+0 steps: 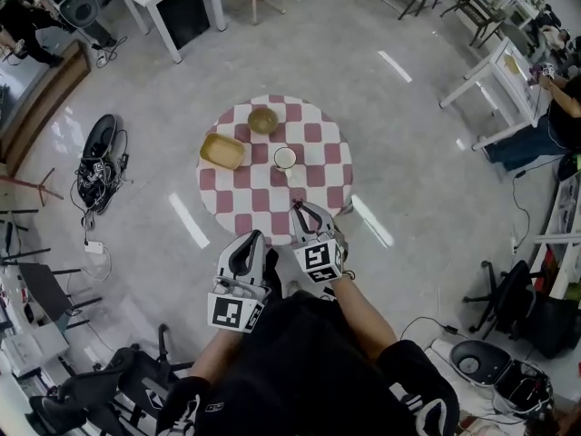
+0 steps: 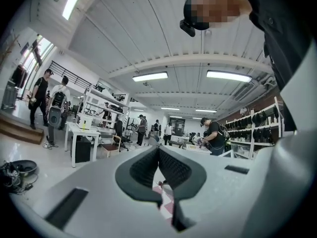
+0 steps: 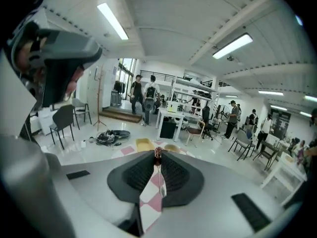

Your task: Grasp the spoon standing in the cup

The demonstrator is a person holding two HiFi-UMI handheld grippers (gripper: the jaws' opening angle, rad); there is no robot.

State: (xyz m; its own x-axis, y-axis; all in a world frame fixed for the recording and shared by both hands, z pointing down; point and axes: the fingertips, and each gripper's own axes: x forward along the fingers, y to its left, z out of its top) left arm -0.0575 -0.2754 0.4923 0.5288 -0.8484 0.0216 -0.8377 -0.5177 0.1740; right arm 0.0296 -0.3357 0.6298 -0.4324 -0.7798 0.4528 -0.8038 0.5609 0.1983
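A round table with a red-and-white checked cloth (image 1: 318, 189) carries a white cup (image 1: 285, 158), and I see no spoon standing in it. My right gripper (image 1: 305, 211) hovers at the table's near edge, short of the cup, shut on a thin metal spoon (image 3: 158, 158). The spoon's dark reddish end pokes out past the fingertips in the right gripper view, where the right gripper (image 3: 158, 154) hides the cup. My left gripper (image 1: 255, 240) hangs beside it off the table. In its own view the left gripper (image 2: 158, 148) has its jaws meeting at the tips, with nothing between them.
On the table behind the cup are a yellow tray (image 1: 222, 151) and an olive bowl (image 1: 263, 120). A bundle of cables (image 1: 98, 166) lies on the floor to the left. White tables, chairs and several people stand around the room's edges.
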